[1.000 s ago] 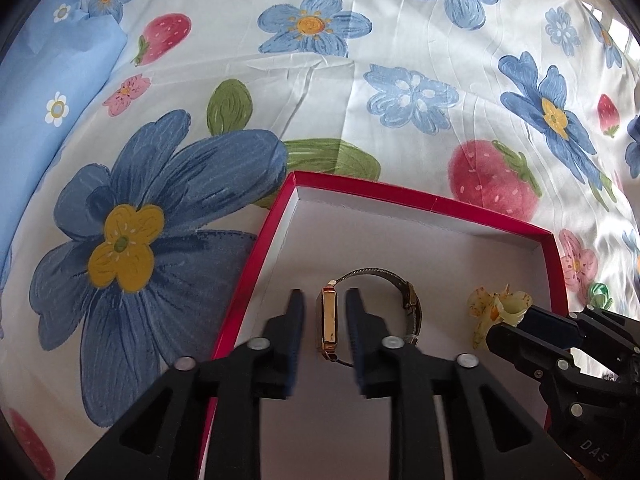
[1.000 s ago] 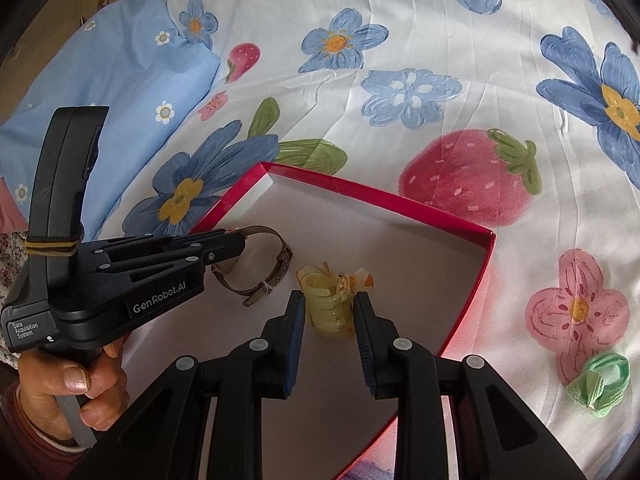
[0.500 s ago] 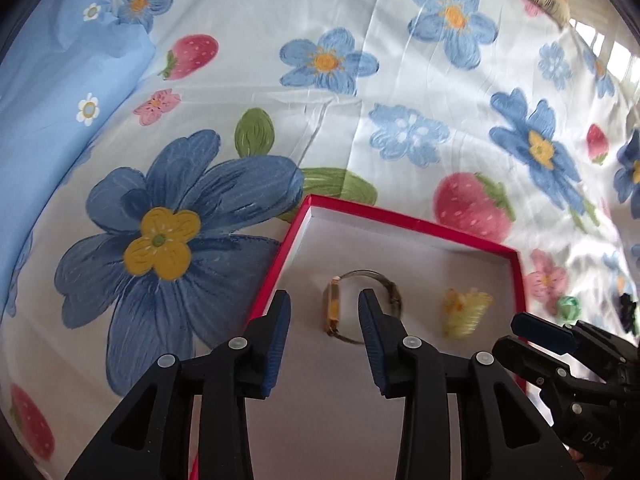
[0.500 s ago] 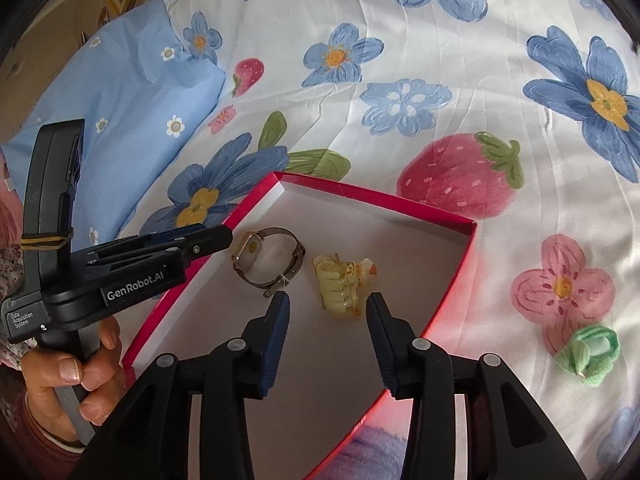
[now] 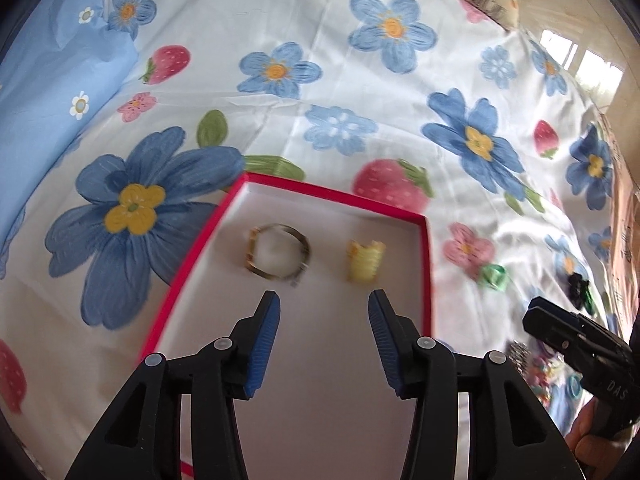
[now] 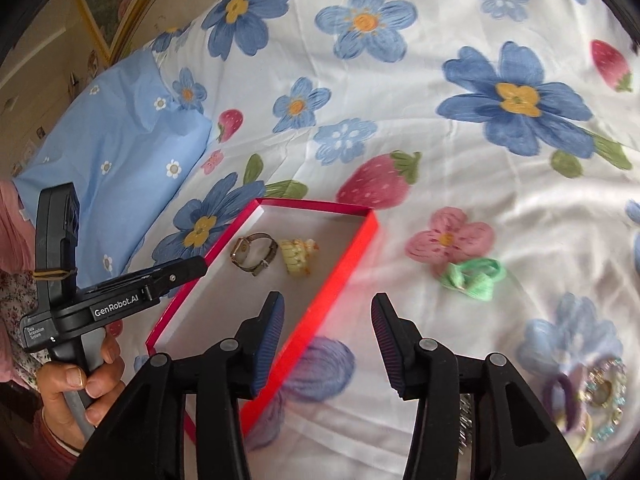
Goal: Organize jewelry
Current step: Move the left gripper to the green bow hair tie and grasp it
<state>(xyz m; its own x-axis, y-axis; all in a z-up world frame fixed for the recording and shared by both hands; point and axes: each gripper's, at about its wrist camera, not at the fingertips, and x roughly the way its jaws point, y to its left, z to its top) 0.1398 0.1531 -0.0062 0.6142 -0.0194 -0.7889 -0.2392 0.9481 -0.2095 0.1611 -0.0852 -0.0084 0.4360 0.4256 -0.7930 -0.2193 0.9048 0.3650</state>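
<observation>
Both grippers have let go and drawn back. The left gripper (image 5: pixel 324 308) and right gripper (image 6: pixel 328 312) have empty jaws, opening. Watch (image 5: pixel 277 254) and clip (image 5: pixel 365 261) lie ahead of them in the box (image 5: pixel 332 196).

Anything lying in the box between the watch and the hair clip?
No. Both wrist views show only bare white box floor between the watch and the hair clip; they lie side by side, apart.

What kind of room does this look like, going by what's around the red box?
Probably a bedroom: the red box sits on a bed covered by a flower-and-strawberry sheet, with a blue pillow beside it and a framed picture on the wall behind.
</observation>
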